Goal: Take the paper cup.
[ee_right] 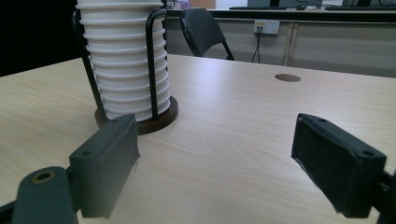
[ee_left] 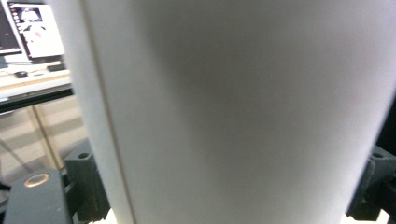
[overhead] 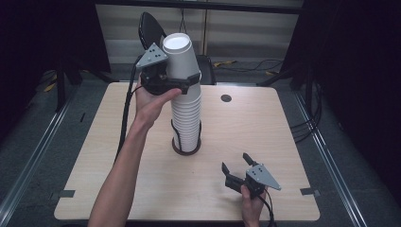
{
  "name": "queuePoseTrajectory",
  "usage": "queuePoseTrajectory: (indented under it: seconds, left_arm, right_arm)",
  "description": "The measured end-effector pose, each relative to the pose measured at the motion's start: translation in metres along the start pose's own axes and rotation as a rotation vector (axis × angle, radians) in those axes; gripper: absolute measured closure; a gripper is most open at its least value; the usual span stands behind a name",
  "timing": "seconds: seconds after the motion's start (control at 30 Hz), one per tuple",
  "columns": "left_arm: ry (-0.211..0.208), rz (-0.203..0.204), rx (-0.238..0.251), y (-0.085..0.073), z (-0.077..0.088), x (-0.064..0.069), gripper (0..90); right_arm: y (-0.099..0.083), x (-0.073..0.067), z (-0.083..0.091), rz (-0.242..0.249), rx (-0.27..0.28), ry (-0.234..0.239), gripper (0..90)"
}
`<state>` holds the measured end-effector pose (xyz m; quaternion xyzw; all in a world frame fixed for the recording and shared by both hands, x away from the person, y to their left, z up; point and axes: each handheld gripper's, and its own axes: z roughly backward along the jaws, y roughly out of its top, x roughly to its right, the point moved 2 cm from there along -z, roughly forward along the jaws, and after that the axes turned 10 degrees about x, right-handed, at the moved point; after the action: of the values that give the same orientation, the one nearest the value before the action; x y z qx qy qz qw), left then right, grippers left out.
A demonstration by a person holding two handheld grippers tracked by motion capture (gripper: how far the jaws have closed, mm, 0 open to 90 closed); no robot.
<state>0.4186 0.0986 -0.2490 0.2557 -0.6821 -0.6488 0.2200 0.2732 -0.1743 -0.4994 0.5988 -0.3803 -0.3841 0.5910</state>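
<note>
The top paper cup (overhead: 179,56) sits upside down at the summit of the cup stack (overhead: 186,118) in its holder (overhead: 186,147), with the left gripper (overhead: 182,81) jaws clamped on it. Pulling sideways could tip the whole stack across the surface (overhead: 246,127). The right gripper (overhead: 235,166) rests low nearby, jaws apart.

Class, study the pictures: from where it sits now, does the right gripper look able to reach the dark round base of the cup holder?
Probably yes. The right gripper is open and low over the table, and only bare wood lies between it and the base. The left gripper clamps the top cup high above, out of that path.
</note>
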Motion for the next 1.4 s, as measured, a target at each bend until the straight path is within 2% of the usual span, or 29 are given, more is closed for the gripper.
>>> queuePoseTrajectory:
  seconds: [0.23, 0.47, 0.5, 0.67, 0.77, 0.83, 1.07, 1.27, 1.4]
  left_arm:
    - [-0.003, -0.004, 0.026, 0.006, 0.001, 0.001, 12.4]
    - [-0.013, 0.009, 0.062, 0.013, 0.004, 0.001, 12.8]
    - [-0.011, 0.022, 0.077, 0.014, 0.005, 0.001, 12.9]
    - [-0.023, 0.008, 0.087, 0.018, 0.006, 0.002, 12.9]
    - [-0.021, 0.017, 0.093, 0.019, 0.007, 0.001, 13.0]
    - [-0.011, 0.009, 0.095, 0.019, 0.007, 0.001, 12.9]
    - [-0.007, 0.024, 0.125, 0.028, 0.012, 0.0, 12.9]
    - [-0.028, 0.019, 0.144, 0.034, 0.016, 0.002, 13.2]
    - [-0.007, 0.015, 0.146, 0.036, 0.019, -0.001, 13.2]
  right_arm:
    - [0.0, 0.0, 0.0, 0.0, 0.0, 0.001, 14.2]
    - [0.0, 0.0, 0.0, -0.001, -0.001, 0.002, 14.2]
    - [0.0, 0.0, 0.0, 0.0, 0.0, 0.001, 14.2]
    - [0.0, 0.0, 0.0, -0.002, -0.003, 0.003, 14.2]
    - [0.0, 0.0, 0.0, -0.001, -0.002, 0.002, 14.2]
    - [0.0, 0.0, 0.0, -0.001, -0.002, 0.002, 14.2]
    - [0.0, 0.0, 0.0, 0.0, 0.0, 0.002, 14.2]
    - [0.0, 0.0, 0.0, 0.0, 0.001, 0.001, 14.2]
    - [0.0, 0.0, 0.0, 0.0, 0.001, 0.001, 14.2]
